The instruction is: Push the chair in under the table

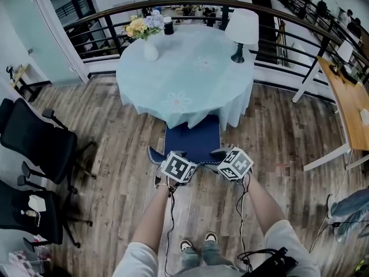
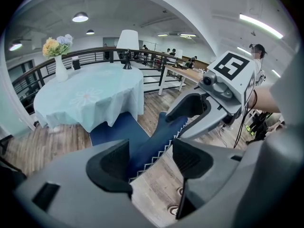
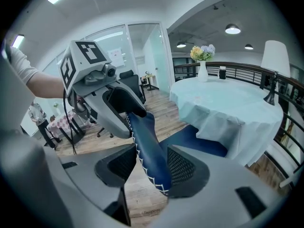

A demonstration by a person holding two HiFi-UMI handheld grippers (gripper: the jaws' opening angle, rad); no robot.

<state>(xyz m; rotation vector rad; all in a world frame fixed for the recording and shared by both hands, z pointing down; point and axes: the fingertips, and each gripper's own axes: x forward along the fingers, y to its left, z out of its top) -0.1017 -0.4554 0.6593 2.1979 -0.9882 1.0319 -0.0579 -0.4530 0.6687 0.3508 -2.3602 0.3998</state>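
Chair (image 1: pixel 193 138) stands with its blue seat partly under the round worktop (image 1: pixel 184 68). The left gripper (image 2: pixel 149 163) and right gripper (image 3: pixel 149 167) straddle its backrest, fingers apart and not clamped. The push seems underway, and an even forward shove should finish it.

Bright, even indoor light fills all three views. It falls from above: round ceiling lamps (image 2: pixel 80 17) and a long light strip (image 2: pixel 259 23) glow white, blown out at their cores. The pale table (image 1: pixel 184 68) shines softly without hard glare, and only a faint shadow lies on the floor (image 1: pixel 277 137) below its edge. The railing (image 1: pixel 202 0) bows with wide-angle distortion. Both gripper views darken to black at their corners and go soft nearest the lens.
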